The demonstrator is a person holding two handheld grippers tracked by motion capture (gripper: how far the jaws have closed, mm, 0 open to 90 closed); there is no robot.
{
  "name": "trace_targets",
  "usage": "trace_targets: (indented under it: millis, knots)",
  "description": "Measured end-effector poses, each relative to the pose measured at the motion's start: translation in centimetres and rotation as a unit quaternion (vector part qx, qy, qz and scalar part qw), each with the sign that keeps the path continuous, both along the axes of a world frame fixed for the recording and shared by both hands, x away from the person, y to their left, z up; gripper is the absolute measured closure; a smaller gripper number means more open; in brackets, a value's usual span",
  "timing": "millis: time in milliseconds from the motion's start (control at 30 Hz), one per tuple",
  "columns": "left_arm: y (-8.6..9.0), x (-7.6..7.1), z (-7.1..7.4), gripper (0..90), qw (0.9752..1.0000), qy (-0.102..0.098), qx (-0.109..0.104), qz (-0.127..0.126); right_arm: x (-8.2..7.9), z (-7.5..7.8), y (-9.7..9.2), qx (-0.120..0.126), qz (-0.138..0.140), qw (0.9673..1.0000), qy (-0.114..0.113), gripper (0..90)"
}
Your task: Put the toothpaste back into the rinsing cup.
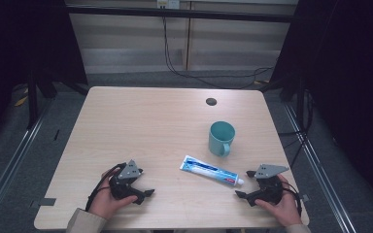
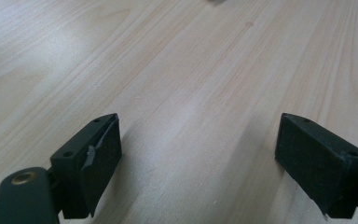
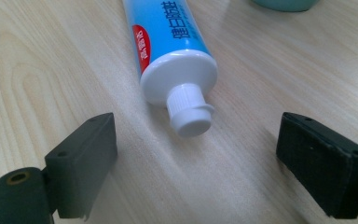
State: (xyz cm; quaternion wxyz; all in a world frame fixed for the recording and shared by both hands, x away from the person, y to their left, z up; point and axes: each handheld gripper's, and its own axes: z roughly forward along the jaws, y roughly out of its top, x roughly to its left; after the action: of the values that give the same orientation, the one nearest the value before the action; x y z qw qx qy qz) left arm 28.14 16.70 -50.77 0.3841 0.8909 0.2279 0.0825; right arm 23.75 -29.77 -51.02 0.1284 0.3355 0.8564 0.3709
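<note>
From the high view I am looking down on the worktop (image 1: 141, 116). The tube (image 1: 210, 170) is lying flat near the front edge, its cap pointing toward my right gripper (image 1: 247, 184), which is sitting just beside the cap without touching it, jaws spread. A mug (image 1: 221, 138) is standing upright just behind the tube, handle toward me. My left gripper (image 1: 144, 182) is resting at the front left, well apart from the tube, jaws also spread.

In the left gripper view, the jaws are standing wide and released over bare worktop (image 2: 177, 84), gripping nothing.

In the right gripper view, the tube (image 3: 168, 42) is lying straight ahead with its white cap (image 3: 190, 111) facing the camera, just ahead of the gap between the jaws. The jaws are standing wide apart, released, touching nothing. The mug's base (image 3: 286, 3) is peeking in at the top edge.
</note>
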Motion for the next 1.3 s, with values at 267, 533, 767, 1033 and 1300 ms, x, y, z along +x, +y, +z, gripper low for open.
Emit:
trace_targets:
  millis: [267, 533, 767, 1033, 1300]
  knots:
    - [0.0, 0.0, 0.0, 14.2, 1.0000, 0.001, -0.004, 0.003, 0.0, 0.0, 0.1, 0.001, -0.004, 1.0000, 0.003, 12.0]
    - [0.0, 0.0, 0.0, 14.2, 1.0000, 0.001, -0.005, 0.003, 0.7, 1.3, 1.2, -0.053, 0.011, 0.9973, 0.050, 14.5]
    - [0.0, 0.0, 0.0, 14.3, 1.0000, 0.001, -0.004, 0.003, 1.7, 2.5, 2.0, -0.080, 0.023, 0.9940, 0.071, 15.3]
    - [0.0, 0.0, 0.0, 14.2, 1.0000, 0.001, -0.004, 0.003, 2.5, 3.7, 3.3, -0.101, 0.042, 0.9913, 0.074, 15.9]
    - [0.0, 0.0, 0.0, 14.2, 1.0000, 0.001, -0.004, 0.003, 3.3, 4.4, 4.7, -0.116, 0.053, 0.9882, 0.085, 16.5]
